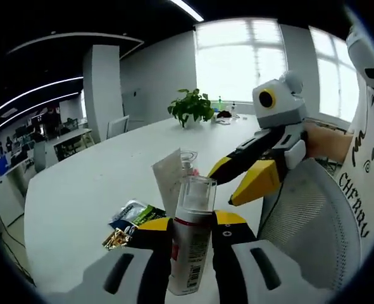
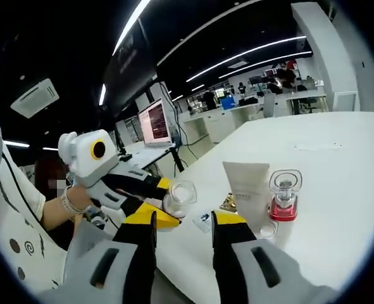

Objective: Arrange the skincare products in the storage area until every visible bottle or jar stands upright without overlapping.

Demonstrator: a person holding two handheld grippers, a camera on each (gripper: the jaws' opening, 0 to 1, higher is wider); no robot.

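My left gripper (image 1: 190,235) is shut on a white bottle (image 1: 193,201) with a clear cap and a red band, held upright above the near table edge. Just behind it stand a white tube (image 1: 166,180) and a clear-capped bottle (image 1: 188,158). My right gripper (image 1: 224,187) reaches in from the right, open, its yellow tips close to the held bottle's cap. In the right gripper view my right gripper (image 2: 183,221) is open with nothing between its jaws. Beyond it my left gripper (image 2: 169,204) holds the bottle (image 2: 179,195). The tube (image 2: 247,183) and a red-based bottle (image 2: 283,196) stand upright.
Flat sachets (image 1: 128,225) lie on the white table (image 1: 92,177) left of the tube. A small clear round piece (image 2: 267,229) sits before the red-based bottle. A potted plant (image 1: 190,106) stands far back. A mesh chair (image 1: 310,218) and a person's shirt (image 1: 367,164) are at right.
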